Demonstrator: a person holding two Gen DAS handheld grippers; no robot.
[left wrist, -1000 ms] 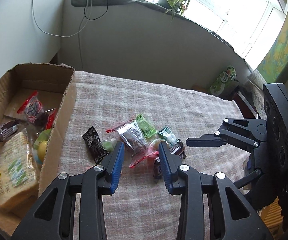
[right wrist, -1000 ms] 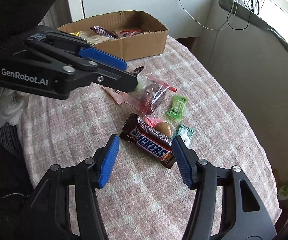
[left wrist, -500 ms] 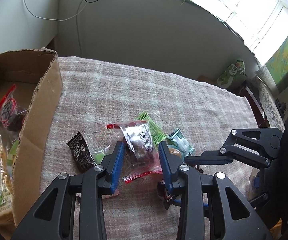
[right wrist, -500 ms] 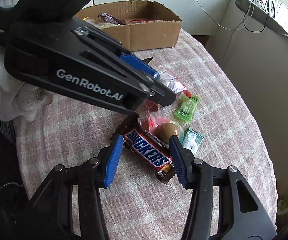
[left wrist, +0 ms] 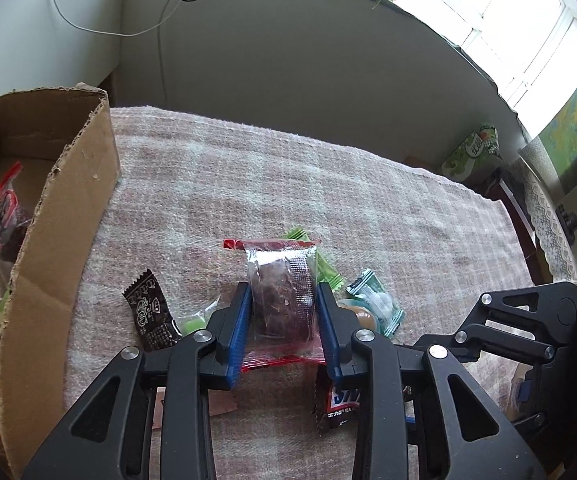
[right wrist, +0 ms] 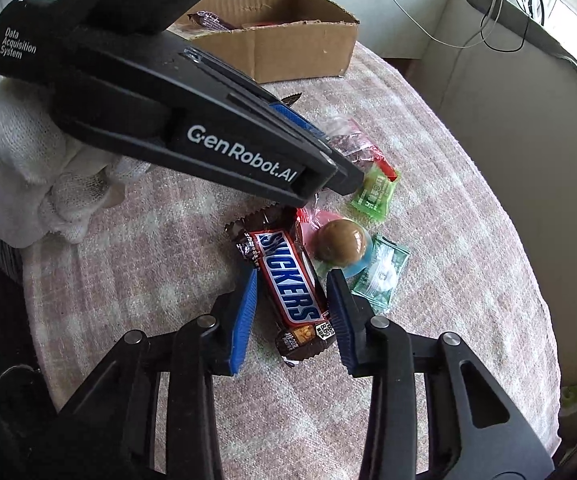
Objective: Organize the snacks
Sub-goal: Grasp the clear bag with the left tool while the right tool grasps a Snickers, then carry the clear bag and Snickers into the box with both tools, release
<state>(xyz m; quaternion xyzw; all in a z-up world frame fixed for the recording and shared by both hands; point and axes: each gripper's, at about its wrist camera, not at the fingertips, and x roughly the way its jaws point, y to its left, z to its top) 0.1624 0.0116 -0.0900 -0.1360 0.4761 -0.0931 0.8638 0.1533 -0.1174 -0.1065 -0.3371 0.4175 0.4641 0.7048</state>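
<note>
Checked tablecloth [left wrist: 328, 200] is seen under a loose cluster of snacks. Cardboard box [left wrist: 72, 208] stands at the cloth's left edge, several packets inside. Left gripper [left wrist: 284, 320]: jaws have just been closing, blue pads now against the clear red-edged packet [left wrist: 284, 292]. Right gripper [right wrist: 292, 312]: jaws have just been closing around the Snickers bar [right wrist: 288, 280]; contact appears made, though a slight gap cannot be excluded.

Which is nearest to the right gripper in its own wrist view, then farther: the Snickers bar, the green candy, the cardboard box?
1. Snickers bar, between the right gripper fingers.
2. Green candy, beyond, slightly right.
3. Cardboard box, far end of the table.
</note>
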